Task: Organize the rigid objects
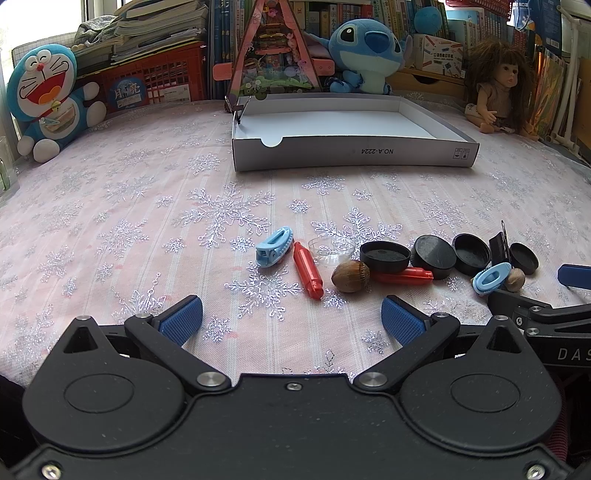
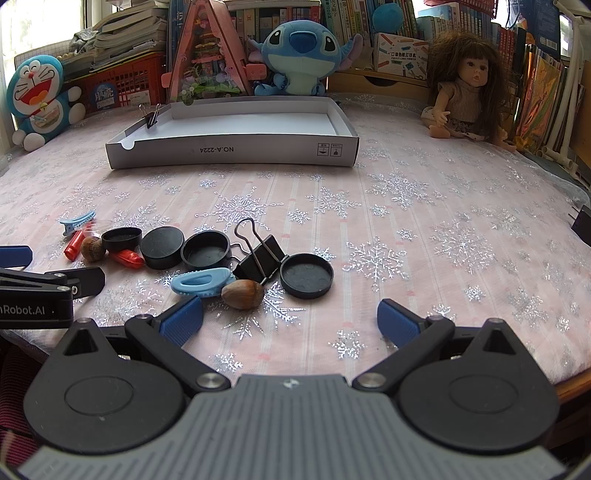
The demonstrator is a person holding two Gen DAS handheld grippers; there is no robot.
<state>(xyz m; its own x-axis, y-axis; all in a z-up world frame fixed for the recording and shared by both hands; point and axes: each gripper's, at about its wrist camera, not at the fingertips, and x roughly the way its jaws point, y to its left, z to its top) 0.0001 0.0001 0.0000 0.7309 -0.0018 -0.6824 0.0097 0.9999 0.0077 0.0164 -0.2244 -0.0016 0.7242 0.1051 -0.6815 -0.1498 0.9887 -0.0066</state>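
Clutter lies ahead of the left hand-held gripper point(image 1: 291, 317), spread wide and empty: red tube point(image 1: 308, 271) angled toward it, tray point(image 1: 354, 151) beyond.

Right hand-held gripper point(image 2: 290, 319), equally wide and empty, sits nearer the nut point(image 2: 242, 293), ahead-left, toward the table's near edge.

A pink snowflake-patterned cloth point(image 2: 406, 192) covers the surface. Along its far edge sit a Doraemon plush point(image 1: 48, 99), a red crate point(image 1: 162, 74), a pink triangular toy house point(image 1: 273, 51), a Stitch plush point(image 2: 299, 51) and a long-haired doll point(image 2: 465, 88), with bookshelves point(image 1: 332, 14) behind.
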